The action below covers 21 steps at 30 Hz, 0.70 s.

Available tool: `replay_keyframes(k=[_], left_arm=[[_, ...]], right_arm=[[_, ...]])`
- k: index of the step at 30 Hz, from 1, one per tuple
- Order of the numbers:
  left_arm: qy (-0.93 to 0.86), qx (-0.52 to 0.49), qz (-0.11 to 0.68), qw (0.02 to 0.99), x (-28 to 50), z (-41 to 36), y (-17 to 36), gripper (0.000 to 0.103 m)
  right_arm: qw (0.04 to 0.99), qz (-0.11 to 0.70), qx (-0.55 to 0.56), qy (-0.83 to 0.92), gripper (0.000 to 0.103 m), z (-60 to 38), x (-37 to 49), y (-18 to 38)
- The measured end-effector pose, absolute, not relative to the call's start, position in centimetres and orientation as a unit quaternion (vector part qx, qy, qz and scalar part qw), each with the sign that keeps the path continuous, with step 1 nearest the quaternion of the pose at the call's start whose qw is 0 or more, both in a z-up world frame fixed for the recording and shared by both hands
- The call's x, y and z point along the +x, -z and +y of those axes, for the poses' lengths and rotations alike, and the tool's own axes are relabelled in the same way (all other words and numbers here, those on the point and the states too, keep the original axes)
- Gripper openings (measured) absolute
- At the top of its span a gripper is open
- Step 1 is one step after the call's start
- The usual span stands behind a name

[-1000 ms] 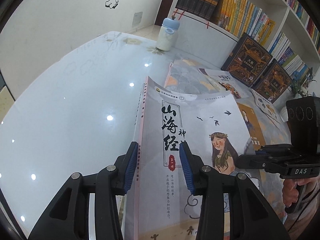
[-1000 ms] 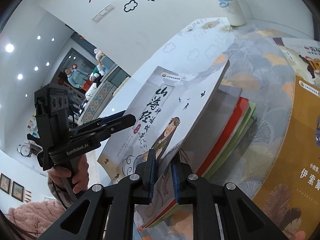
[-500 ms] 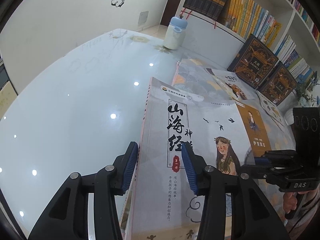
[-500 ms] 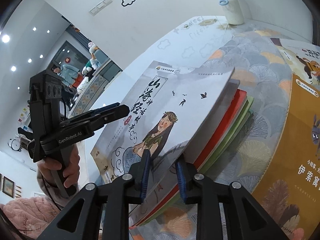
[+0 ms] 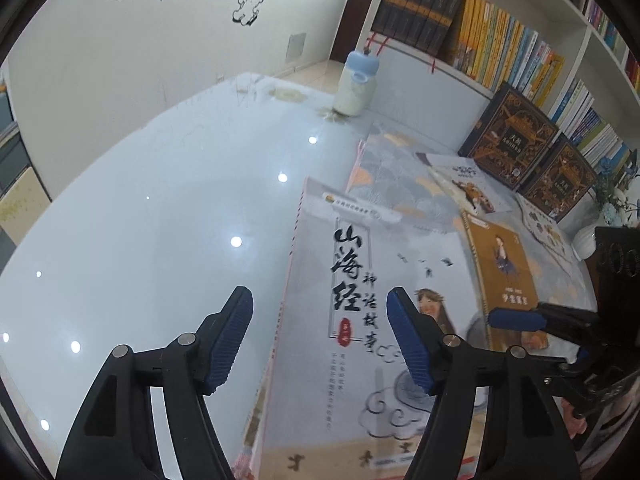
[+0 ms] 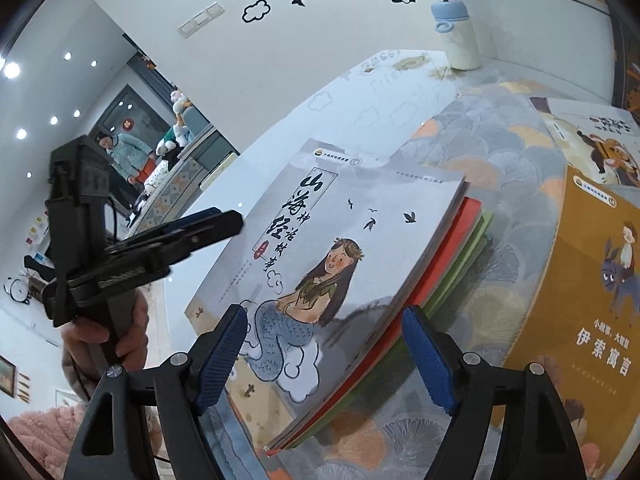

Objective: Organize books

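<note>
The glossy white counter carries a patterned grey mat, laid there, I judge, as the sorting spot. On its edge sits my stack of thin picture books, the grey mermaid-cover book squared on top (spines flush, so it seems placed). My right claw and left claw have just been opening; both stand wide, gripping nothing.

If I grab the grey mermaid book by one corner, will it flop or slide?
The mermaid book looks like a thin softcover, so it would probably droop from a corner grip. Its cover looks smooth, so it may slide off the stack beneath.
</note>
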<state>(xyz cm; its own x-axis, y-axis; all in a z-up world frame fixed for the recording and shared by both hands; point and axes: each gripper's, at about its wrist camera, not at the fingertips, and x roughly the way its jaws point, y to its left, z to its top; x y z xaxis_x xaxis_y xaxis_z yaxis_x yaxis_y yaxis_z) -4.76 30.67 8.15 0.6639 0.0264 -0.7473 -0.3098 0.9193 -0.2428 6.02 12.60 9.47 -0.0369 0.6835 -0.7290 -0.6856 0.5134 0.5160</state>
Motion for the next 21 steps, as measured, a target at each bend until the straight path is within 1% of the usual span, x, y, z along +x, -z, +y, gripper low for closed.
replay_keyframes(k=[7, 12, 18, 21], left_arm=[[-0.084, -0.166, 0.390, 0.902, -4.4, 27.6, -9.7, 0.070], [-0.051, -0.141, 0.394, 0.907, -2.9, 22.6, -10.2, 0.072], [0.002, -0.136, 0.411, 0.901, -0.4, 15.8, -8.7, 0.072], [0.023, -0.175, 0.420, 0.890, 1.2, 12.8, -6.9, 0.072]], right_arm=[[0.703, 0.515, 0.034, -0.490, 0.078, 8.7, 6.0, -9.9], [0.727, 0.500, 0.066, -0.466, 0.078, 3.1, 6.6, -10.2], [0.761, 0.496, 0.097, -0.407, 0.078, -4.6, 8.3, -9.2], [0.770, 0.497, 0.116, -0.384, 0.078, -7.8, 9.1, -8.3]])
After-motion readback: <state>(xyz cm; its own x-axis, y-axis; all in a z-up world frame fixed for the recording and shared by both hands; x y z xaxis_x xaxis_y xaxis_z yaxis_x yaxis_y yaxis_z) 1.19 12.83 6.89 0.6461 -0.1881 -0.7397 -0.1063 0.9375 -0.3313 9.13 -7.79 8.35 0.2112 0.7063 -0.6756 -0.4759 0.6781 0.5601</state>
